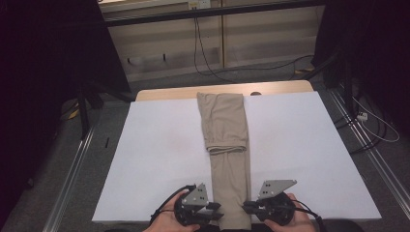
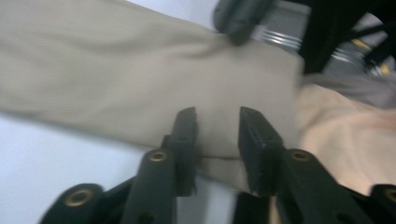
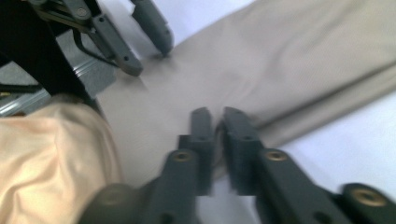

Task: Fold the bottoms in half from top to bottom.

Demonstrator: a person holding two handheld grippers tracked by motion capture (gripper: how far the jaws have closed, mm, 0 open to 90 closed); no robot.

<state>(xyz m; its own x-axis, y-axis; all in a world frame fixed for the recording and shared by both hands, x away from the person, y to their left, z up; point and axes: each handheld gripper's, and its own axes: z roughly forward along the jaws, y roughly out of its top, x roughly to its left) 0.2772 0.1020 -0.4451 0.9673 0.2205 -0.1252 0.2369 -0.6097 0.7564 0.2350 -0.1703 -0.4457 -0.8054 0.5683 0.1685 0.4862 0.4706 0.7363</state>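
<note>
Trousers (image 1: 226, 145) lie folded lengthwise down the white desk (image 1: 154, 159), near end flanked by the left tool (image 1: 218, 216), jaws apart over its edge, and the right tool (image 1: 246, 207), nearly together on the opposite edge, apparently for an even lift.

Left gripper (image 1: 218, 210) fingers parted; right gripper (image 1: 246, 208) fingers nearly closed.

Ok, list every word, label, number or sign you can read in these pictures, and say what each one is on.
None can be read.
The tan trousers show no tag or print on the side facing up.
The white table cover is blank.
The left claw and right claw carry no legible marking; their grey plates show plain holes.
The pale fixture on the far wall is too small and blurred to read.
</note>
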